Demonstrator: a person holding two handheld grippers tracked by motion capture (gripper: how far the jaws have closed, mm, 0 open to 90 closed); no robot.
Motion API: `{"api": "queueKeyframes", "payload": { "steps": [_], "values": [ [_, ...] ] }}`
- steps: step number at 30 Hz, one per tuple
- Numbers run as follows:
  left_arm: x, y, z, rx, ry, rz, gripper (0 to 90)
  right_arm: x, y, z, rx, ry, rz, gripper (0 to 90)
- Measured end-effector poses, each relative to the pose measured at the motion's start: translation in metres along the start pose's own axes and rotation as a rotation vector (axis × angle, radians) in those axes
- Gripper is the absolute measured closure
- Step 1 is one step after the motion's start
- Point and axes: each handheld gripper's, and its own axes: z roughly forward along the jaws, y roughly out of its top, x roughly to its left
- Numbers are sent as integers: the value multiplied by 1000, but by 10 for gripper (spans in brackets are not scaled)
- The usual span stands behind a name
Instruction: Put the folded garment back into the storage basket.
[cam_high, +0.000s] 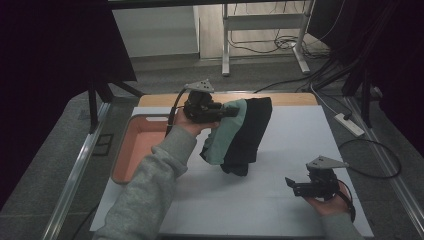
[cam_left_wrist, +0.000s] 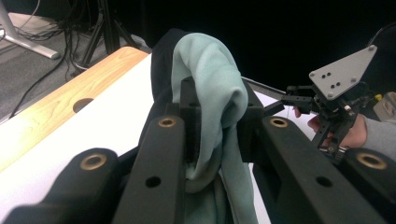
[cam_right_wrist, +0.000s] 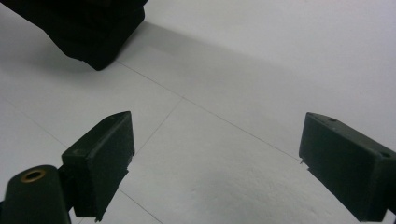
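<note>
While left gripper (cam_high: 231, 112) pinches folded teal-and-black cloth (cam_high: 246, 135) aloft at frame centre, right gripper (cam_high: 294, 185) waits wide, empty, lower right; probable next: catch hanging end.

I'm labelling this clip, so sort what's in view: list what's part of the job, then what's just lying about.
In the job:
- left gripper, jaws shut on the cloth
- teal and black cloth, held up off the table
- right gripper, jaws open, empty

Lying about:
- pink tray
- power strip on the floor
</note>
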Motion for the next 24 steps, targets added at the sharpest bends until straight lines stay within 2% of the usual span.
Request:
{"api": "queueKeyframes", "payload": {
  "steps": [16, 24],
  "values": [
    [-2, 9, -23, -23, 28, 13, 782, 0, 0, 0, -2, -4, 1, 105],
    [-2, 11, -36, -32, 46, 7, 783, 0, 0, 0, -4, -7, 3, 105]
  ]
}}
